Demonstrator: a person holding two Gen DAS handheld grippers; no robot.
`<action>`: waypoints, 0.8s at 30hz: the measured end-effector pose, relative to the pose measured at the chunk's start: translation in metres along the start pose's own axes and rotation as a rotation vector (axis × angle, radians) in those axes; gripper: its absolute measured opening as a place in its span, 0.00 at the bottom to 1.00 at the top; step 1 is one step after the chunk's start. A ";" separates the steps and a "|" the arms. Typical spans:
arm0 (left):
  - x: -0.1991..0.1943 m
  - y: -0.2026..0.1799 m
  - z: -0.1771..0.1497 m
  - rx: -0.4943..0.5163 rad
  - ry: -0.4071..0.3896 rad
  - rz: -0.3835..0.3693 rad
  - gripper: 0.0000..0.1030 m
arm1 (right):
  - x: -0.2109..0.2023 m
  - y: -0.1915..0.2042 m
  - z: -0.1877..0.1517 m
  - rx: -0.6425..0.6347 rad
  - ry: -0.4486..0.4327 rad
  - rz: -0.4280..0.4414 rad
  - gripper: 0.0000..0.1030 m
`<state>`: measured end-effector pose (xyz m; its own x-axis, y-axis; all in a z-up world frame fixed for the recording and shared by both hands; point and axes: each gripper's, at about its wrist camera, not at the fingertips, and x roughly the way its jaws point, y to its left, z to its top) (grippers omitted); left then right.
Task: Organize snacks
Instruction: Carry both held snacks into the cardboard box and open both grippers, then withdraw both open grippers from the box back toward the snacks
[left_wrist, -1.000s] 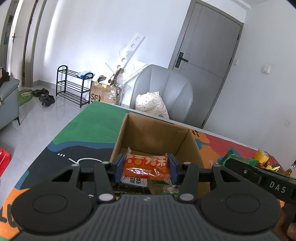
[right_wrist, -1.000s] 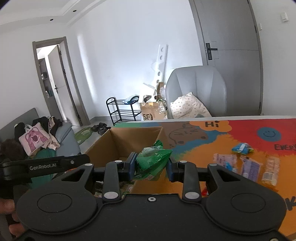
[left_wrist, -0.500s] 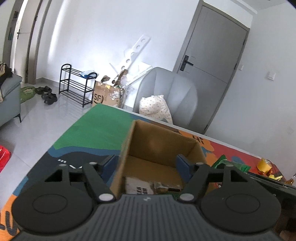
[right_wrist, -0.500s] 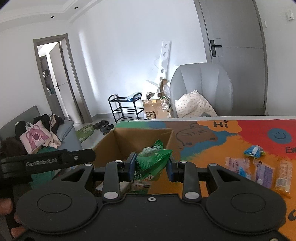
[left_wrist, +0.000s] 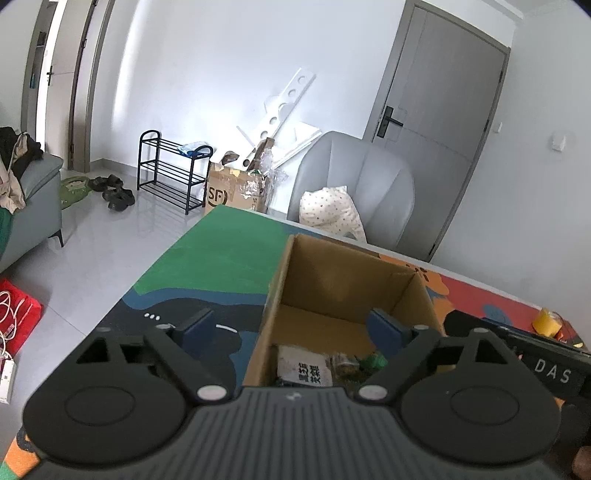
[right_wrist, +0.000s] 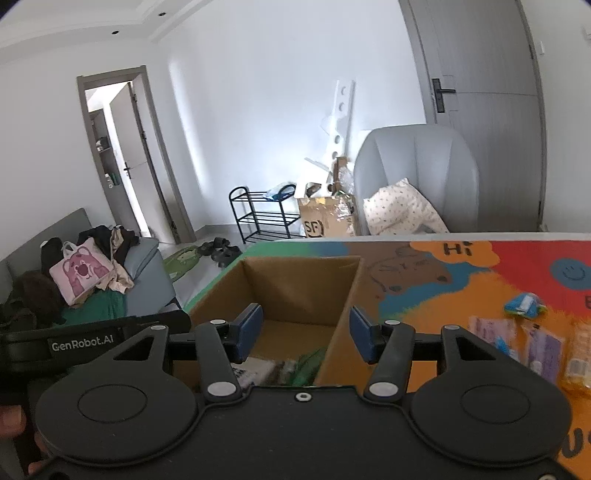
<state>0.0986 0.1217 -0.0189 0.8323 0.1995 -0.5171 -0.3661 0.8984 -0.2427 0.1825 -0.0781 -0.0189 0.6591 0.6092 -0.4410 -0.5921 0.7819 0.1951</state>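
Right wrist: gripper (right_wrist: 306, 334) released green packet (right_wrist: 308, 363).

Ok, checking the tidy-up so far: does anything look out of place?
Yes: several snack packets lie loose on the mat, right of the box, while others are already inside it.

Both wrist views look forward and slightly down over the box (left_wrist: 343, 295) (right_wrist: 295, 291), close above it, the left from its left, sharing the chair (left_wrist: 369, 184) (right_wrist: 417, 166).
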 end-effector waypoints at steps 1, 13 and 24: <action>0.000 -0.001 -0.001 0.004 0.002 -0.001 0.87 | -0.003 -0.003 0.000 0.005 0.000 -0.004 0.55; -0.011 -0.028 -0.012 0.059 0.002 -0.027 0.93 | -0.033 -0.029 -0.008 0.040 -0.017 -0.049 0.68; -0.022 -0.058 -0.020 0.110 0.002 -0.065 0.93 | -0.060 -0.053 -0.012 0.067 -0.046 -0.075 0.70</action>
<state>0.0929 0.0574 -0.0099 0.8518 0.1385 -0.5052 -0.2634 0.9469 -0.1845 0.1688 -0.1576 -0.0129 0.7216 0.5531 -0.4164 -0.5093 0.8315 0.2219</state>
